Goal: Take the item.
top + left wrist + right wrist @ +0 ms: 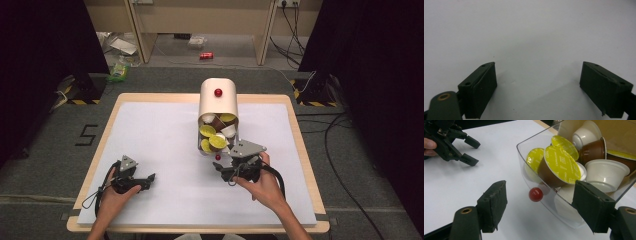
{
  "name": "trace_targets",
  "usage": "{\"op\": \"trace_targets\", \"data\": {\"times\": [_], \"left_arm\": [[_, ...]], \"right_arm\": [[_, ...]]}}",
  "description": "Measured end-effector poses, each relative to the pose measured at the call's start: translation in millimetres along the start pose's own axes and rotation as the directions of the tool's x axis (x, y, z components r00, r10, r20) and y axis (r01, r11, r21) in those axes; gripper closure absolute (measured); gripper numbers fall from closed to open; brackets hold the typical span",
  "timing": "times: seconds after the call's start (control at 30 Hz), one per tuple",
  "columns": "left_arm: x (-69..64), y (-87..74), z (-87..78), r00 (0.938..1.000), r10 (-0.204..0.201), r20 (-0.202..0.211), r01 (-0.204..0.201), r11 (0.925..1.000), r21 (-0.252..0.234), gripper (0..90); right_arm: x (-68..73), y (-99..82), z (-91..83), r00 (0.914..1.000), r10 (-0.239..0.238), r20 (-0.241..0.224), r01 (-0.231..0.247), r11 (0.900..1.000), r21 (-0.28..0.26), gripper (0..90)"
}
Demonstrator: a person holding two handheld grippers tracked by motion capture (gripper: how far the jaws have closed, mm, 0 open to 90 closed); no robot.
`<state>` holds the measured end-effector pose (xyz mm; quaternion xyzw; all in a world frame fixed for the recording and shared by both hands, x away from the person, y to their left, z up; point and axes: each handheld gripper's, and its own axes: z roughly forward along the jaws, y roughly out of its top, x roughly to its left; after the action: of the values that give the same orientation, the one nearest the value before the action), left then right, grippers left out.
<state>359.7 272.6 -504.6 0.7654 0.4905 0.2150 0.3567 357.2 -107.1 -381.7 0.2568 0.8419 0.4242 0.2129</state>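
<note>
Right claw (539,202) is hovering at the front of a clear drawer (564,212), its jaws spread on either side of the small red knob (535,194) without pressing it. Coffee capsules (560,165), yellow-lidded, brown and white, are lying heaped inside that drawer, which is sticking out of a cream dispenser (218,100) standing near the far edge of the white surface (165,135). Left claw (146,181) is resting well apart on the surface, jaws spread and holding nothing.
</note>
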Motion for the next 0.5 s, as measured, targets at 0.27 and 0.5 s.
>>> {"op": "trace_targets", "data": {"times": [0.27,0.5], "left_arm": [[0.0,0.0,0.0,1.0,0.0,0.0,0.0,1.0,0.0,13.4],[0.0,0.0,0.1,1.0,0.0,0.0,0.0,1.0,0.0,13.4]], "right_arm": [[-0.6,1.4,0.1,0.9999,0.016,-0.002,-0.016,0.9999,-0.006,28.4],[-5.7,7.3,-1.6,0.9985,0.053,0.013,-0.052,0.9972,-0.053,26.5]]}}
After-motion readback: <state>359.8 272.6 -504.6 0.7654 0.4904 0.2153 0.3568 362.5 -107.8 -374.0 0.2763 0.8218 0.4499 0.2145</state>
